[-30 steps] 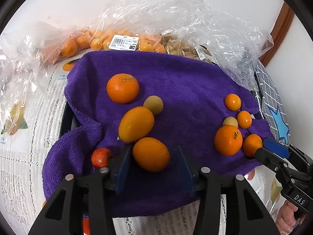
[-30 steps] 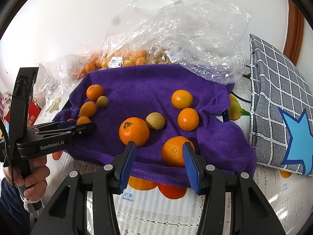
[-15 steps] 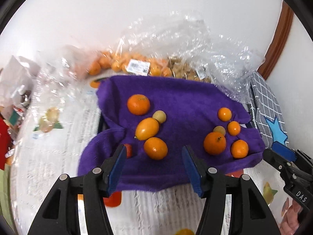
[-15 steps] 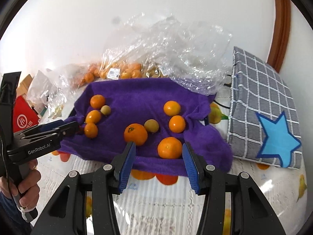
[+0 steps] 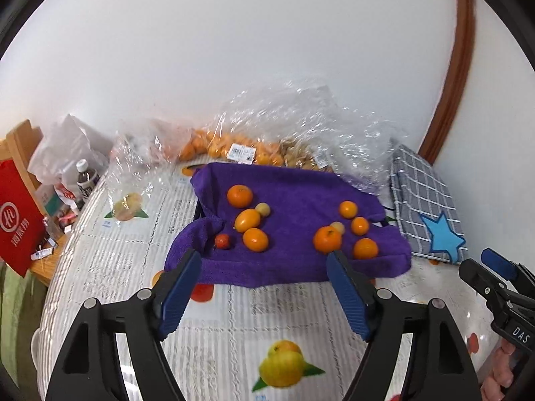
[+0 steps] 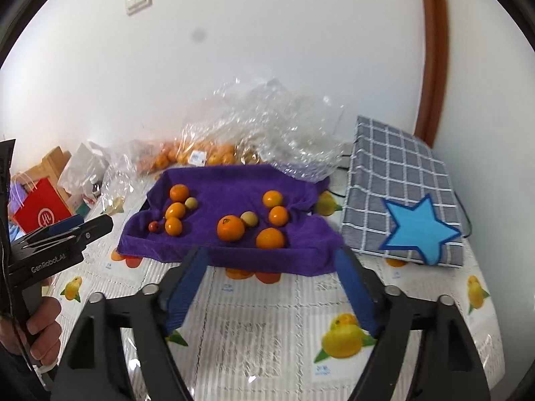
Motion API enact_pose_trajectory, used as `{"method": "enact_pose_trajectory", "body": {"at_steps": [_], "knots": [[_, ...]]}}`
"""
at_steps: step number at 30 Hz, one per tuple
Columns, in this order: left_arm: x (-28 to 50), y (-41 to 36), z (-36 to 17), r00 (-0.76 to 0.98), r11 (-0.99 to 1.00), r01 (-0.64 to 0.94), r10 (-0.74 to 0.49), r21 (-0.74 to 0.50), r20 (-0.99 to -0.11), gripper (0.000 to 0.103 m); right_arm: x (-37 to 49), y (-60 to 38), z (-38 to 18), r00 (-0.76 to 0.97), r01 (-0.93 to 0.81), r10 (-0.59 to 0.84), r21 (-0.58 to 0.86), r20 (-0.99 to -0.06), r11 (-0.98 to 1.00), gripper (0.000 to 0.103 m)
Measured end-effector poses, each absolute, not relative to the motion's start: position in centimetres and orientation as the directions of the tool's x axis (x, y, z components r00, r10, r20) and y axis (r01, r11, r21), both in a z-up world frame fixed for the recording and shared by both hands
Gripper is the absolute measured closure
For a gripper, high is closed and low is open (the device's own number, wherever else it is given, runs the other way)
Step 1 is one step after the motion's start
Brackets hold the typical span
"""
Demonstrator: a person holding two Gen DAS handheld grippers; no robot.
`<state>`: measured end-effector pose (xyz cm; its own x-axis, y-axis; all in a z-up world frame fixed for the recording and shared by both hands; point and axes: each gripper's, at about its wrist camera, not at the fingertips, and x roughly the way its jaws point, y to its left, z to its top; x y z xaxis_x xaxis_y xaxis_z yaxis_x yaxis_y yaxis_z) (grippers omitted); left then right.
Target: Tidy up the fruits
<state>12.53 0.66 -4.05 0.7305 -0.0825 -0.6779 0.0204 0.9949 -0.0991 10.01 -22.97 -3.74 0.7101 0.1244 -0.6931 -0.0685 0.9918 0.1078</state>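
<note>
A purple towel (image 5: 294,267) (image 6: 234,175) lies on the table with two groups of fruit. The left group has several oranges (image 5: 255,239) (image 6: 173,226), a pale small fruit (image 5: 262,209) and a small red fruit (image 5: 222,241) (image 6: 153,226). The right group has several oranges (image 5: 327,239) (image 6: 230,228) and a pale fruit (image 6: 249,218). My left gripper (image 5: 264,272) is open and empty, held back from the towel's near edge. My right gripper (image 6: 271,267) is open and empty, also short of the towel.
Clear plastic bags of oranges (image 5: 230,147) (image 6: 200,155) lie behind the towel against the wall. A grey checked cushion with a blue star (image 6: 404,200) (image 5: 428,207) lies right. A red bag (image 5: 16,220), bottles and clutter sit left. The fruit-print tablecloth (image 5: 284,334) covers the table.
Both grippers have pulled back and up from the towel, so the fruit looks smaller and farther. Both stay open and empty. The fruit has not moved.
</note>
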Motion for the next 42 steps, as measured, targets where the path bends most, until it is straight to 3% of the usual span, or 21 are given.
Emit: {"method": "enact_pose_trajectory", "body": {"at_steps": [12,42], "knots": [[4.8,-1.4,-2.1,0.788,0.996,0.057,-0.084,-0.063,-0.61,0.017,2.7,-25.2,-1.8,0.762,-0.019,0.079,0.099,-0.643,0.995,0.007],[2.1,-0.7,-1.8,0.809,0.999,0.022,-0.038,-0.035,-0.587,0.015,-0.3,-26.1,-1.4,0.772,0.001,0.04,0.064,-0.634,0.998,0.006]]}}
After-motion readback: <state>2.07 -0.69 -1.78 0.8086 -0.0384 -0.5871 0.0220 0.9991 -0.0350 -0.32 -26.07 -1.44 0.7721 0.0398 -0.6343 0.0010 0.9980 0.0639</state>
